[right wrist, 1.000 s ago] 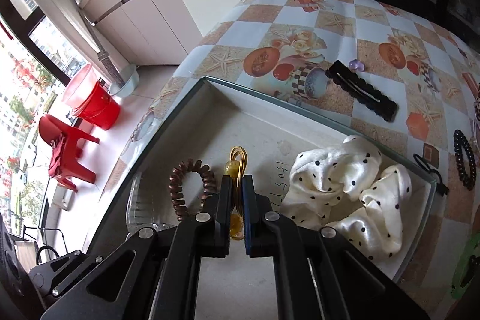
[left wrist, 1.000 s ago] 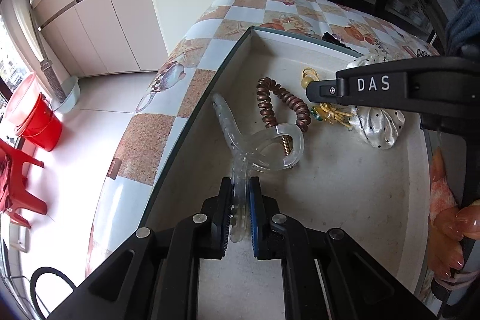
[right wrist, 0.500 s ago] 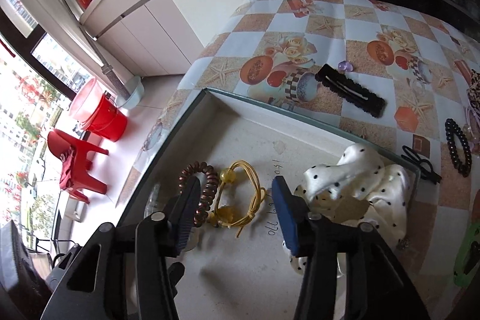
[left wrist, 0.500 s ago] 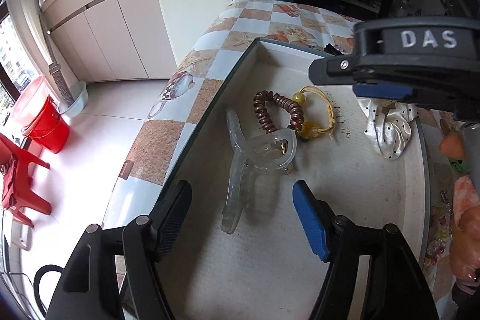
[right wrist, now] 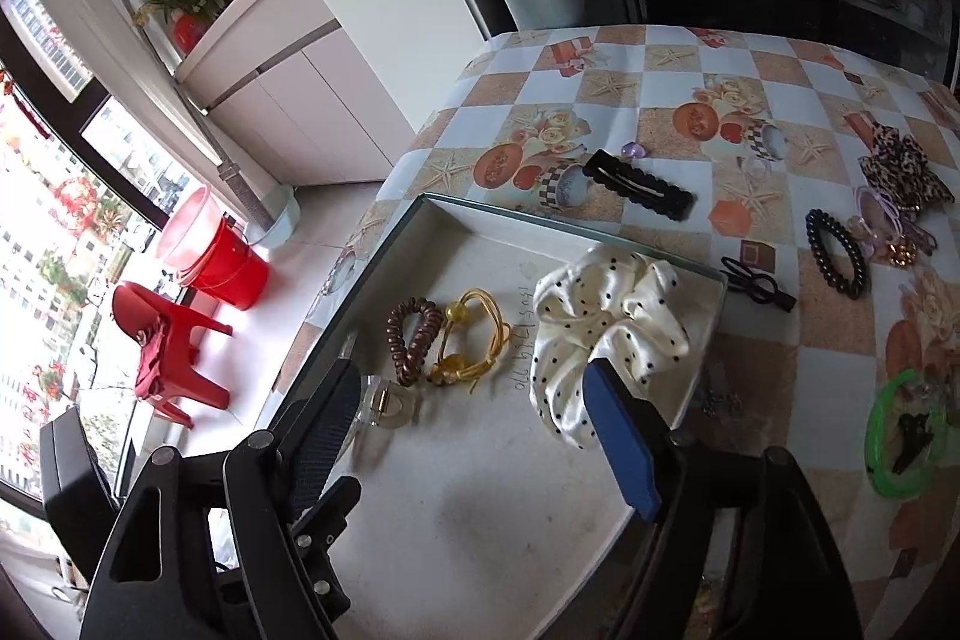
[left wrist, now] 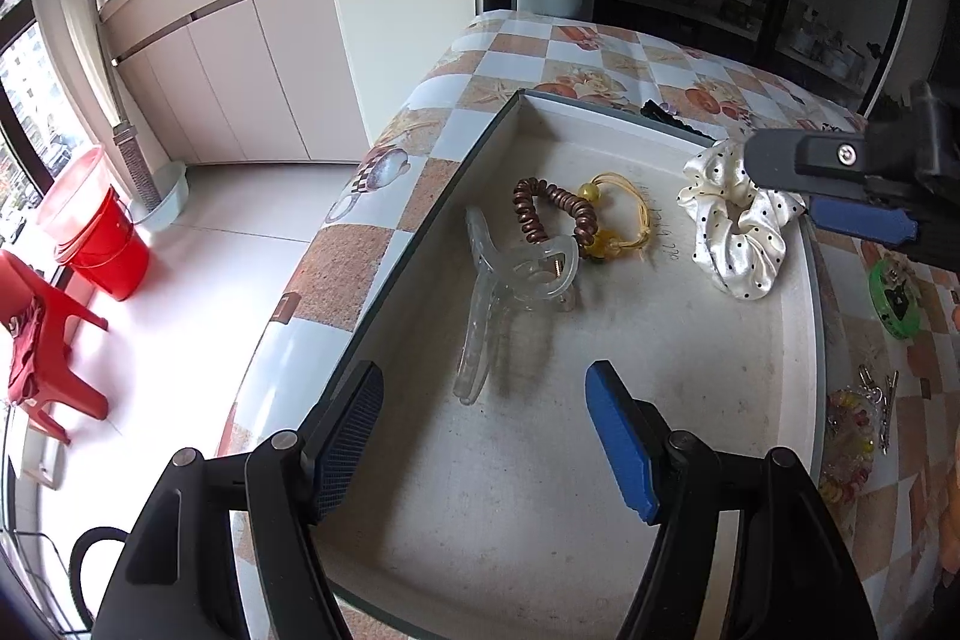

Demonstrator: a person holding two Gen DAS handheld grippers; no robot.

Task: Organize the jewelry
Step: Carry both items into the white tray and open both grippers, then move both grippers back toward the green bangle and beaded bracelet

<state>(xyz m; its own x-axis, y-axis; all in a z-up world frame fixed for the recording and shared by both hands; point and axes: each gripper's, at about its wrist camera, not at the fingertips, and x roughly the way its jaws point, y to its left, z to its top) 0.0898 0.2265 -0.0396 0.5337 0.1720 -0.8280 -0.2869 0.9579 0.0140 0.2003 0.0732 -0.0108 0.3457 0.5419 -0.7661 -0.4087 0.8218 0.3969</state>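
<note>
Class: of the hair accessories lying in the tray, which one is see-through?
The clear claw clip, lying beside the brown spiral tie; the others are opaque.

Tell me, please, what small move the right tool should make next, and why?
Probably swing the right tool toward the black barrette just beyond the tray. Both tools are open and empty; the left tool hangs over the tray. The claw clip, coil tie, yellow tie and scrunchie already lie inside, while the barrette lies outside.
</note>
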